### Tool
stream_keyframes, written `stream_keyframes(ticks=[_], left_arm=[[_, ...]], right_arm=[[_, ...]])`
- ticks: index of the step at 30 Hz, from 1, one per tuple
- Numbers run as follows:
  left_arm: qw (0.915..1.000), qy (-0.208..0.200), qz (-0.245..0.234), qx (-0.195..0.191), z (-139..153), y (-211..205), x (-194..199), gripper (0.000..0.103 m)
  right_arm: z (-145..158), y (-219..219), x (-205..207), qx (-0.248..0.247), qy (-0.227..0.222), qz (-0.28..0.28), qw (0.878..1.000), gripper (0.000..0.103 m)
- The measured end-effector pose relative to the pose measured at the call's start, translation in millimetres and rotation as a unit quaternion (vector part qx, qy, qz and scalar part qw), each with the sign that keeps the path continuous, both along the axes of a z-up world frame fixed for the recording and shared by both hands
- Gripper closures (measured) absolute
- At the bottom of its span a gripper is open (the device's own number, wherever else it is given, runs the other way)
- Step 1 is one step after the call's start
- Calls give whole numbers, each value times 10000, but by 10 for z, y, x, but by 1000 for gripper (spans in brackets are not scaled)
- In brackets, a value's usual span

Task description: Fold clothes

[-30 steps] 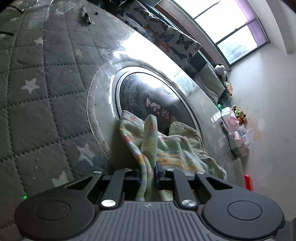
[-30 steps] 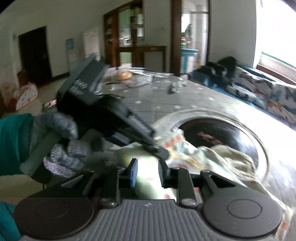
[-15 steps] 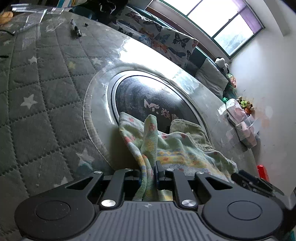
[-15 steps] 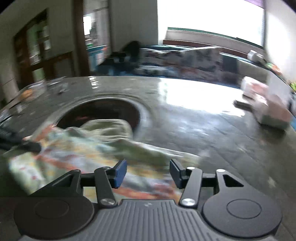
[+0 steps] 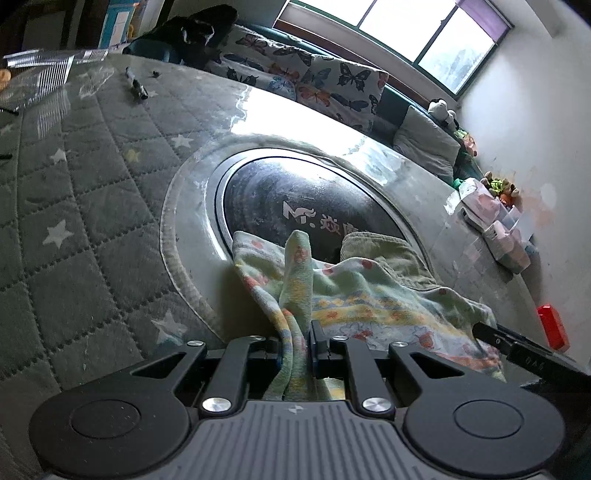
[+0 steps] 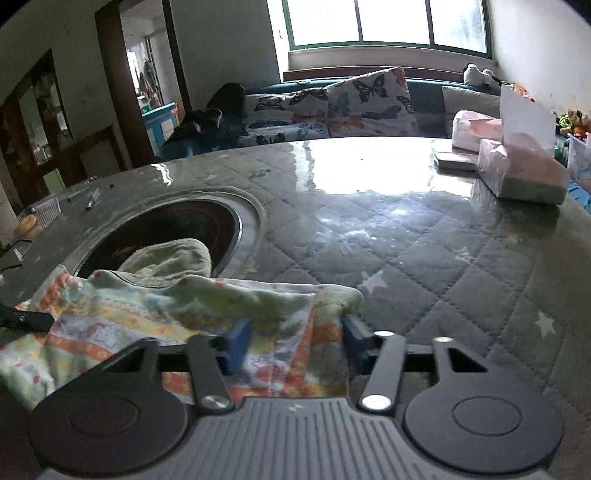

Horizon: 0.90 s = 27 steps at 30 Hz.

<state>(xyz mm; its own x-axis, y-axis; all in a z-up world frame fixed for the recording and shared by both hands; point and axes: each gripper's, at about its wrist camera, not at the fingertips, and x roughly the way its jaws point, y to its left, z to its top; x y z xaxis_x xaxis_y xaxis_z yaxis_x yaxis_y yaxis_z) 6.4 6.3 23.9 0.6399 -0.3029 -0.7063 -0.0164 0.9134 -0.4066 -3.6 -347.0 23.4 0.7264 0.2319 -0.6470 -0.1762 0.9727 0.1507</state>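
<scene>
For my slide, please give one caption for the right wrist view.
Right gripper closing around a corner of the patterned cloth on the quilted table.

Daylight pours through a wide green-framed window [image 6: 384, 22] in a white wall [image 5: 517, 122]. Beneath it runs a teal sofa [image 6: 424, 98] with butterfly cushions [image 6: 365, 107]. At left, a dark wooden doorway [image 6: 147, 74] opens into another room. Glare shines off the quilted, star-patterned desk [image 6: 424, 258].
</scene>
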Motion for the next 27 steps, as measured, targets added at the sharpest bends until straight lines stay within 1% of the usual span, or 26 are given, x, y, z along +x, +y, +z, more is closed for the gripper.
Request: stream_keyframes(ticks=[1, 3, 4, 9, 15, 23, 27], left_arm=[[10000, -4, 2, 22, 3, -9, 0, 89], [10000, -11, 5, 66, 10, -26, -1, 90], [10000, -21, 2, 75, 21, -31, -4, 91], [9998, -172, -132, 42, 148, -73, -3, 93], [9986, -355, -388, 1, 307, -240, 88, 94], [9954, -453, -842, -49, 412, -751, 411, 94], [9930, -528, -1057, -66, 468, -1085, 622, 94]], right_arm=[[6, 2, -9, 41, -1, 8, 10000, 74], [14, -9, -31, 156, 3, 11, 9999, 90], [21, -15, -45, 204, -8, 9, 9998, 93], [164, -63, -159, 346, -313, -58, 9989, 95], [376, -127, -243, 221, -654, -101, 9976, 96], [598, -385, -212, -104, -927, -425, 9947, 96], [699, -631, -137, -223, -1034, -753, 9915, 96]])
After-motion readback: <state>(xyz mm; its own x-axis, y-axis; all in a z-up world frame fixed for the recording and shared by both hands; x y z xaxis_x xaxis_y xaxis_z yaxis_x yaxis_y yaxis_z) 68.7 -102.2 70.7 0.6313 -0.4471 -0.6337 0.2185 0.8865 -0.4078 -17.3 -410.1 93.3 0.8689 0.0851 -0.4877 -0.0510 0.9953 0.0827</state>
